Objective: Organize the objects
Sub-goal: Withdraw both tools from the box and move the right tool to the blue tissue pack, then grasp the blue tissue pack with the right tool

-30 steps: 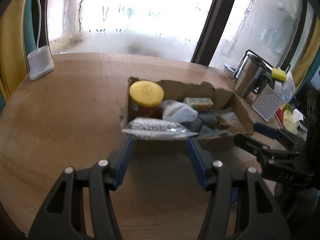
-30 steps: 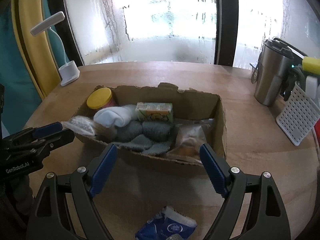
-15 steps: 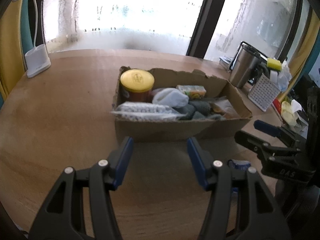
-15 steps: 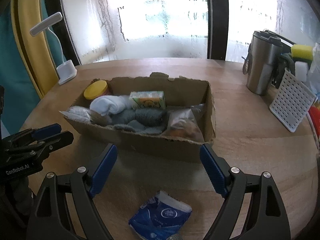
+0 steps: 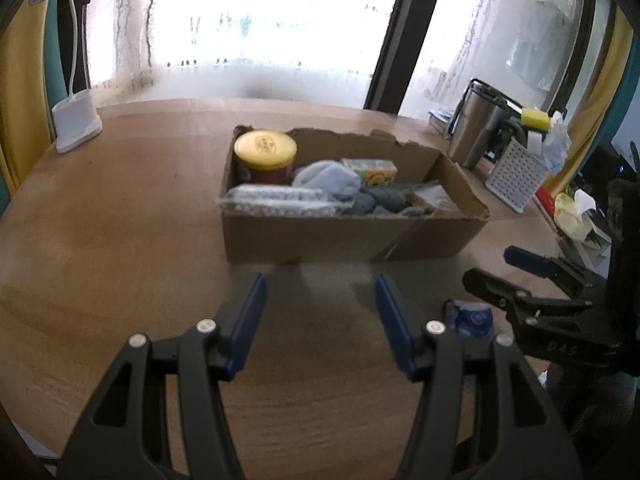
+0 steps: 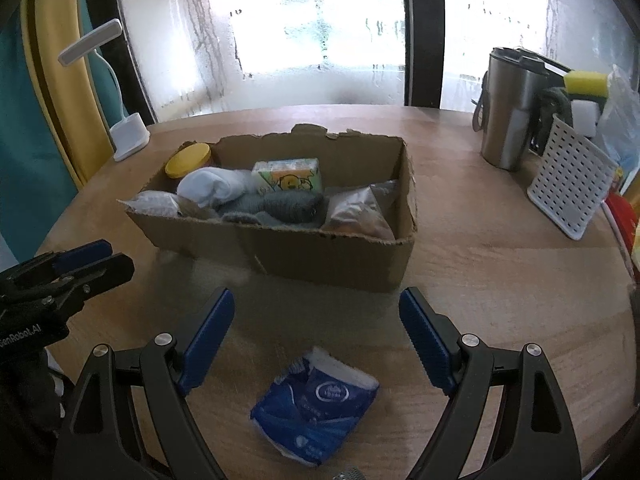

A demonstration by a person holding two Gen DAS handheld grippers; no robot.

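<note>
A torn cardboard box (image 5: pixel 340 236) (image 6: pixel 332 256) stands mid-table. It holds a yellow-lidded jar (image 5: pixel 265 151) (image 6: pixel 188 159), a white sock (image 6: pixel 212 188), grey socks (image 6: pixel 288 206), a small juice carton (image 6: pixel 289 176) and clear bags (image 5: pixel 276 200). A blue tissue packet (image 6: pixel 316 400) (image 5: pixel 470 318) lies on the wood in front of the box. My right gripper (image 6: pixel 316 332) hovers open just above and behind that packet. My left gripper (image 5: pixel 320 312) is open and empty, short of the box's near wall.
A steel tumbler (image 6: pixel 510 108), a white perforated basket (image 6: pixel 570 188) with a yellow sponge (image 6: pixel 586 82) stand at the right. A white desk lamp (image 6: pixel 128 136) sits at the far left by the window. The round wooden table (image 5: pixel 120 220) curves away at both sides.
Both grippers have drawn back from the box toward the near table edge. The box looks farther off, and more of the blue packet shows under the right gripper.
</note>
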